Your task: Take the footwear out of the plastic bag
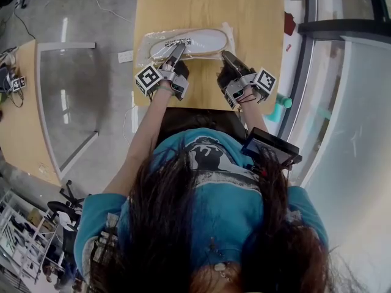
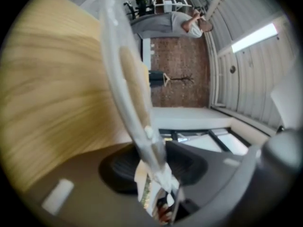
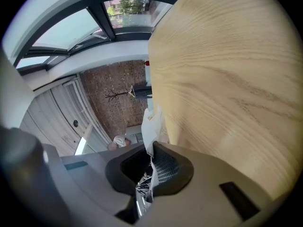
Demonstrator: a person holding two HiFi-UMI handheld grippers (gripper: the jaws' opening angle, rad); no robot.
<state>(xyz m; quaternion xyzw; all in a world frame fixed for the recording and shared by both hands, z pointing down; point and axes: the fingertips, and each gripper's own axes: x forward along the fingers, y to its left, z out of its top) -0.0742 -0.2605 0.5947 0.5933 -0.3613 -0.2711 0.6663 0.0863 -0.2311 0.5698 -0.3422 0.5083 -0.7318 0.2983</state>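
A clear plastic bag (image 1: 183, 41) lies across the wooden table (image 1: 208, 5), and inside it is flat footwear (image 1: 195, 41) with a white insole and a tan rim. My left gripper (image 1: 176, 52) is at the bag's near left part. In the left gripper view the bag (image 2: 142, 126) runs up between the jaws of the left gripper (image 2: 156, 164), which close on it, and the tan sole edge (image 2: 133, 79) shows inside. My right gripper (image 1: 227, 57) is at the bag's right end. In the right gripper view the right gripper (image 3: 152, 167) is shut on a crumpled flap of the bag (image 3: 152, 122).
A small white tag (image 1: 125, 56) lies at the table's left edge. A glass-topped table (image 1: 67, 90) stands on the left. A teal object (image 1: 282, 101) and a red patch (image 1: 289, 23) lie right of the table. A curved glass wall (image 1: 342, 102) bounds the right.
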